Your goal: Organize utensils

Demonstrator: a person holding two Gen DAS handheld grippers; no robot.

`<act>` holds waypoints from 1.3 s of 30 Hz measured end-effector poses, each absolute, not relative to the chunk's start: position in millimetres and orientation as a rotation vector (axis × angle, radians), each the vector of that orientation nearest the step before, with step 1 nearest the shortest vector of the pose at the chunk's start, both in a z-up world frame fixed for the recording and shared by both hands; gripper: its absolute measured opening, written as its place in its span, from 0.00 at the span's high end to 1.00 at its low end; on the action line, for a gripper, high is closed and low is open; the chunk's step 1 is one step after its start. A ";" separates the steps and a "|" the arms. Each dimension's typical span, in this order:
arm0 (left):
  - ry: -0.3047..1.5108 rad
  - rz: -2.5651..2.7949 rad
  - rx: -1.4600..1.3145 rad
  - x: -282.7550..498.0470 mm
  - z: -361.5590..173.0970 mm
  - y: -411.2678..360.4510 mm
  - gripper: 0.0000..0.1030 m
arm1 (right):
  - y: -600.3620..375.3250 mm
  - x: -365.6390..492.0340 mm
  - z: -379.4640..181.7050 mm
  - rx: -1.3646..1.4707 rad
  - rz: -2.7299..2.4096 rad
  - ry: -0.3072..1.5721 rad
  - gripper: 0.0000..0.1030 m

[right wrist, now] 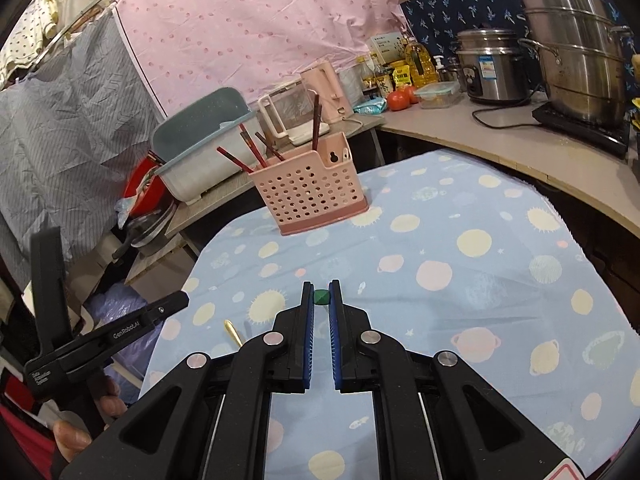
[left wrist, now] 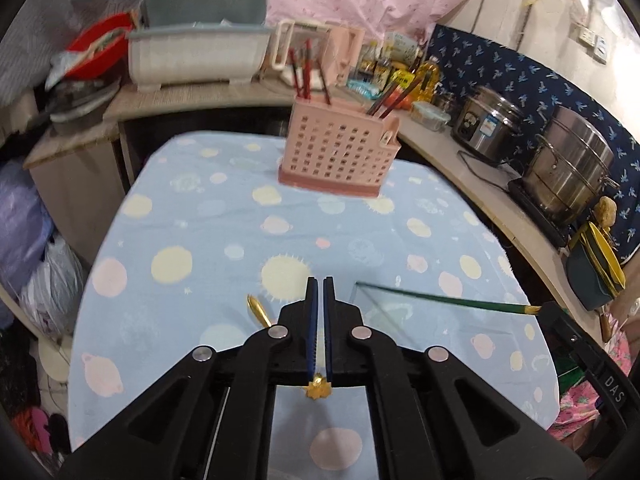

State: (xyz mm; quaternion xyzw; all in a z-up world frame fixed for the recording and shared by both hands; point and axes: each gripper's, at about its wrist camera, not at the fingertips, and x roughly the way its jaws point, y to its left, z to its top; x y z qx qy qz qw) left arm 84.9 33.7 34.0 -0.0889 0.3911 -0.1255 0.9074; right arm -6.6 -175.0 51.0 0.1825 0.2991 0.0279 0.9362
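Observation:
A pink perforated utensil holder [left wrist: 340,152] [right wrist: 312,192] stands at the far end of the blue planet-print tablecloth [left wrist: 192,240], with several red chopsticks [right wrist: 256,152] in it. My left gripper [left wrist: 320,280] is shut on a gold utensil. Its flower-shaped end [left wrist: 318,390] shows between the pads and its pointed tip [left wrist: 256,308] [right wrist: 232,328] sticks out to the left below the fingers. My right gripper [right wrist: 321,284] is shut on a green chopstick [right wrist: 321,297], seen end-on at its fingertips. In the left wrist view the green chopstick [left wrist: 440,300] hangs level above the cloth.
A curved counter [right wrist: 500,140] wraps the table's far and right sides, carrying steel pots [right wrist: 576,60], a rice cooker [right wrist: 488,68], tomatoes [right wrist: 400,98] and bottles. A grey-blue dish tub [left wrist: 196,52] and a red basin [left wrist: 100,48] sit at the back left. Bags lie on the floor to the left.

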 end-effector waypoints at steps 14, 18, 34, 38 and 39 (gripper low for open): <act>1.016 -0.257 -0.150 72.8 -56.0 7.9 0.58 | -174.0 -1.5 14.8 0.394 0.043 0.707 0.93; 1.012 -0.247 -0.122 71.3 -64.4 4.8 0.59 | -173.8 -0.9 10.6 0.397 0.045 0.717 0.93; 0.991 -0.273 -0.124 61.7 -48.7 14.0 0.74 | -169.5 -1.3 10.7 0.390 0.062 0.724 0.93; 0.952 -0.281 -0.138 59.6 -30.0 17.1 0.76 | -168.2 -2.5 19.2 0.387 0.071 0.703 0.93; 0.944 -0.284 -0.144 59.4 -26.0 17.8 0.76 | -168.0 -2.8 21.9 0.386 0.074 0.696 0.93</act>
